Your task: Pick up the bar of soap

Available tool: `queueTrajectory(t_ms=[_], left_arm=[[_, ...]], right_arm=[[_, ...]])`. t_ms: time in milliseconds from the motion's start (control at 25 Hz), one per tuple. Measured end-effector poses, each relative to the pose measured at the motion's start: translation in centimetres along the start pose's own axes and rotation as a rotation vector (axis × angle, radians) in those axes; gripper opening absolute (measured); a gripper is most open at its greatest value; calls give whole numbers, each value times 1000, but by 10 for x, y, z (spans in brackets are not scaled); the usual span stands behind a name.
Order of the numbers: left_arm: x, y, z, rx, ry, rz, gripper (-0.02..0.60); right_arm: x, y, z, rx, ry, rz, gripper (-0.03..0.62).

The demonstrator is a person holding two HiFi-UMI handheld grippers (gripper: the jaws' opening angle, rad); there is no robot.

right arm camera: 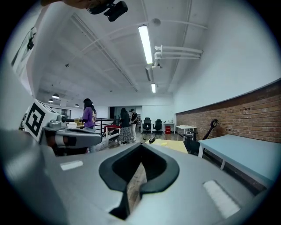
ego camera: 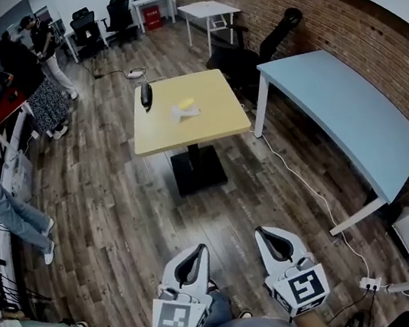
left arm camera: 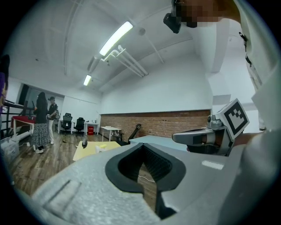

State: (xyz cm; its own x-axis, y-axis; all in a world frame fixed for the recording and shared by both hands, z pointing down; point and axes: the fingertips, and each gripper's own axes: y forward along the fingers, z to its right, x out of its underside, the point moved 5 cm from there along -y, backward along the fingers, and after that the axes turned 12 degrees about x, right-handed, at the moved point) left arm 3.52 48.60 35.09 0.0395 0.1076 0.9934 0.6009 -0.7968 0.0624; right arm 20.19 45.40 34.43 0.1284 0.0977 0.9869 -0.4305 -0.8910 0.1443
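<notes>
The bar of soap (ego camera: 187, 103) is a small yellow block lying on the far yellow table (ego camera: 213, 122), next to a white crumpled thing (ego camera: 182, 113). It shows as a tiny yellow spot in the left gripper view (left arm camera: 102, 146) and the right gripper view (right arm camera: 163, 144). Both grippers are held low, close to the person's body and far from the table. My left gripper (ego camera: 199, 250) (left arm camera: 142, 149) is shut with nothing in it. My right gripper (ego camera: 264, 231) (right arm camera: 141, 148) is shut and empty too.
A black object (ego camera: 146, 95) lies at the yellow table's far left edge. A light blue table (ego camera: 344, 116) stands to the right along the brick wall, with a white cable (ego camera: 300, 178) on the wooden floor beside it. Several people (ego camera: 39, 78) stand at the left.
</notes>
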Motion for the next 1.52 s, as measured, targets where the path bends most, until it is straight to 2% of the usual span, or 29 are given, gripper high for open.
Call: queueTrajectory(t_ms=[120, 520, 880, 1120, 1320, 1520], left_arm=[[2, 12, -29, 38, -9, -21, 3], [-19, 32, -126, 62, 11, 11, 5], [-26, 43, -181, 65, 17, 22, 5], [-23, 66, -204, 67, 5, 1, 5], [-17, 98, -224, 80, 7, -2, 5], [-17, 142, -252, 84, -3, -21, 5]], right_arm=[[-5, 31, -9, 0, -7, -7, 2], [-20, 123, -45, 3, -44, -28, 2], [-27, 175, -63, 16, -62, -48, 2], [-23, 206, -57, 3, -48, -51, 2], [-21, 240, -38, 20, -45, -50, 2], [-22, 287, -16, -2, -32, -45, 2]])
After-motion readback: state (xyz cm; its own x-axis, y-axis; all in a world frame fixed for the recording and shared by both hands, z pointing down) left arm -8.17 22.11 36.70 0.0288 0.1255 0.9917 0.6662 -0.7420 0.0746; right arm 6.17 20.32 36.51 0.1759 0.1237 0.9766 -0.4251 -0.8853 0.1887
